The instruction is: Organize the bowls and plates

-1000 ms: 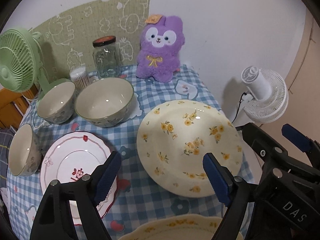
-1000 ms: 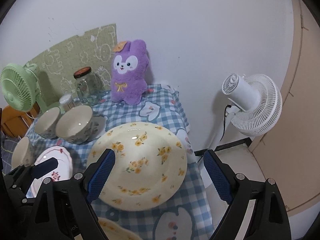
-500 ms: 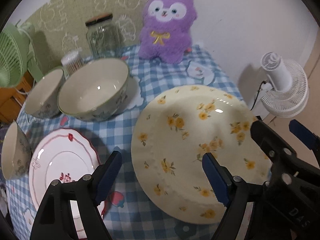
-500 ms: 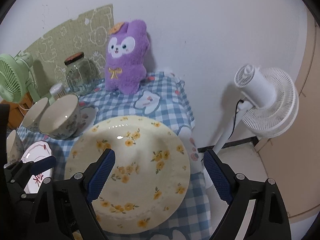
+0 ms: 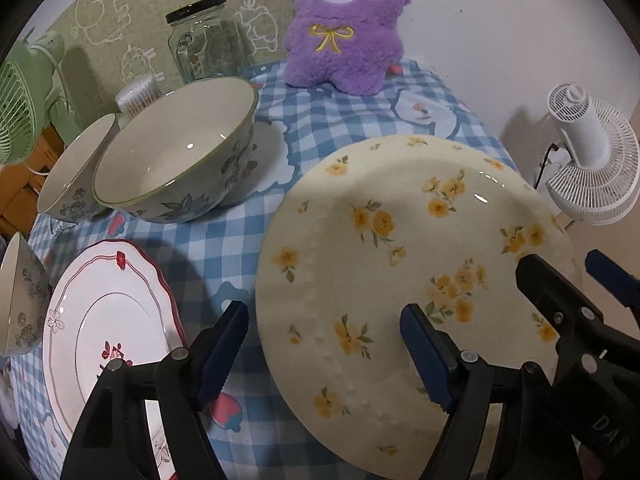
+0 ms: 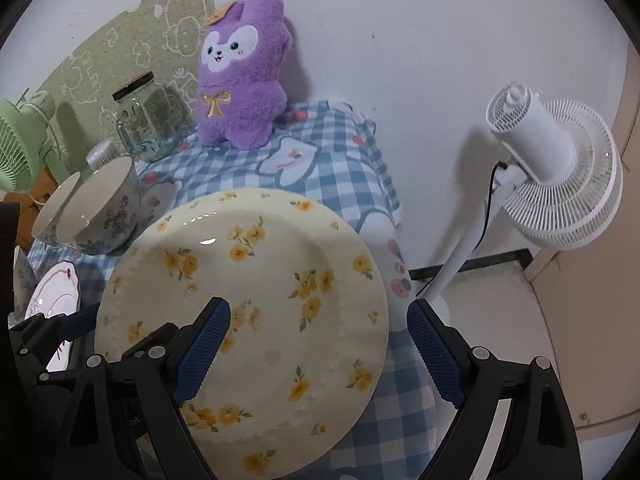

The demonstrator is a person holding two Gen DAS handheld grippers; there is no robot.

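The only legible writing is "DAS" in pale letters on the black body of the right gripper [image 5: 592,280], seen at the lower right of the left wrist view. The yellow plate [image 5: 400,280] serves as landmark: a round, glossy cream ceramic plate printed with small yellow flowers and ringed by a raised beaded line, lying on the blue-and-white checked tablecloth [image 5: 240,240]. The left gripper [image 5: 324,356] has its ribbed blue pads spread wide, straddling the plate's near left rim without pressing it; its jaws have just been closing slightly. The right gripper's jaws also stand apart, one pad over the plate, the other off its right edge, gripping nothing. Left of the plate lies a scalloped white plate with red trim [image 5: 112,328]. Beyond it, up and left, sits a large green-rimmed bowl [image 5: 180,160] with leaf prints, a smaller bowl [image 5: 76,172] touching it. Behind the plate stand a fuzzy purple plush toy [image 5: 344,28] and a glass jar [image 5: 204,40]. A white fan [image 6: 560,172] stands to its right.
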